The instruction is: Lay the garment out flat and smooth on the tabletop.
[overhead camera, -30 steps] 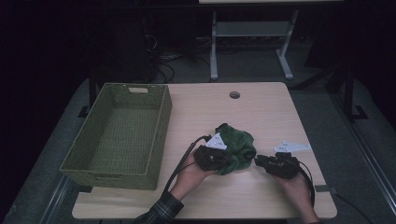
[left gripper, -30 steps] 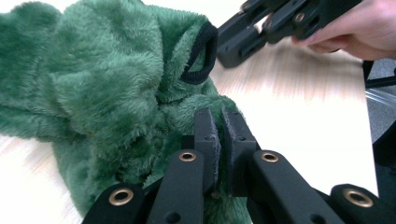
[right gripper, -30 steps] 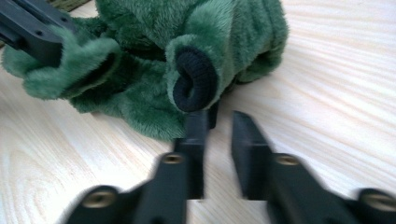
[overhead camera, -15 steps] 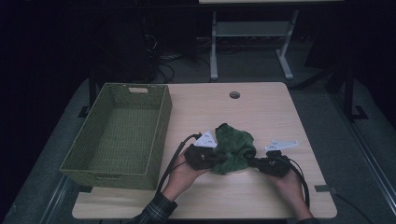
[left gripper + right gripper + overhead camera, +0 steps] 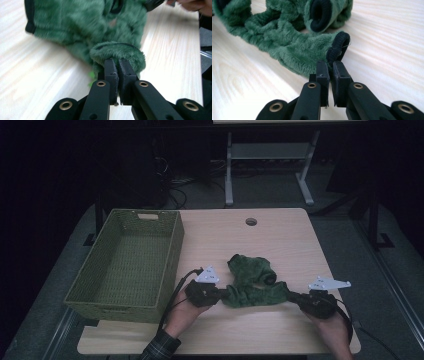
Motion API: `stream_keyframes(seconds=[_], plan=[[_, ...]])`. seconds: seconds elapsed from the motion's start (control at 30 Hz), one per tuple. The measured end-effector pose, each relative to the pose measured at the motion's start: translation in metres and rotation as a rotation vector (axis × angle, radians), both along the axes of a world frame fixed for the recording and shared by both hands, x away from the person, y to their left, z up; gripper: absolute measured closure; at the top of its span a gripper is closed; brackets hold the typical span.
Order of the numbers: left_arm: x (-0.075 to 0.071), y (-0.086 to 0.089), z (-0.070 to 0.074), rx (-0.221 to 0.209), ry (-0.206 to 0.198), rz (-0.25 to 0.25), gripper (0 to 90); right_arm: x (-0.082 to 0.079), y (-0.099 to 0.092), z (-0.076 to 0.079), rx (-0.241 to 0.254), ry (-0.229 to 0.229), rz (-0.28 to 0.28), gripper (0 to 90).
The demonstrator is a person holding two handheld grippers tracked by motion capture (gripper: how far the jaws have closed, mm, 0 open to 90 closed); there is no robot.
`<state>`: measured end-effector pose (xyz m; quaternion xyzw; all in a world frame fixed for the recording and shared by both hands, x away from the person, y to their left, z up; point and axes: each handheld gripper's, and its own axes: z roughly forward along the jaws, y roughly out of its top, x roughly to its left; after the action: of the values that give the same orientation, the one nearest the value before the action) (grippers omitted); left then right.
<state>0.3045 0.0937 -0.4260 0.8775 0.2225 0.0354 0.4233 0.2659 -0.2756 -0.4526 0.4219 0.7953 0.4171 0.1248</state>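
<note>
Both grippers clamp the fuzzy green fleece garment point(image 5: 252, 282) on the pale wooden table point(image 5: 280, 240): left gripper point(image 5: 220, 295) pinching one end, right gripper point(image 5: 295, 296) the black-trimmed cuff (jaws just closed).

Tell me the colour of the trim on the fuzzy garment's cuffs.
Black, on a green garment; clearest in the right gripper view.

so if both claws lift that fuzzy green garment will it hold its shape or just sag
Probably sag: the fuzzy green plush garment with black cuffs already lies crumpled between the left claw and right claw. It looks light, bunching easily on the pale wooden table. The pile seems grippy, so slipping appears unlikely.
</note>
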Motion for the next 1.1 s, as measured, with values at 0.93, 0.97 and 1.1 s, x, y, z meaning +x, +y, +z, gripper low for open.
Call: stream_keyframes(seconds=[0.93,0.97,1.1], plan=[[-0.023,0.000,0.019,-0.027,-0.012,-0.029,87.8,-0.002,0.018,0.004,-0.044,-0.044,0.071,87.8],[-0.024,-0.005,0.013,-0.020,0.000,-0.043,88.4,0.000,0.020,0.004,-0.053,-0.042,0.078,88.7],[-0.025,-0.015,-0.009,0.047,0.021,-0.046,88.6,0.005,0.028,-0.002,-0.083,-0.014,0.101,89.6]])
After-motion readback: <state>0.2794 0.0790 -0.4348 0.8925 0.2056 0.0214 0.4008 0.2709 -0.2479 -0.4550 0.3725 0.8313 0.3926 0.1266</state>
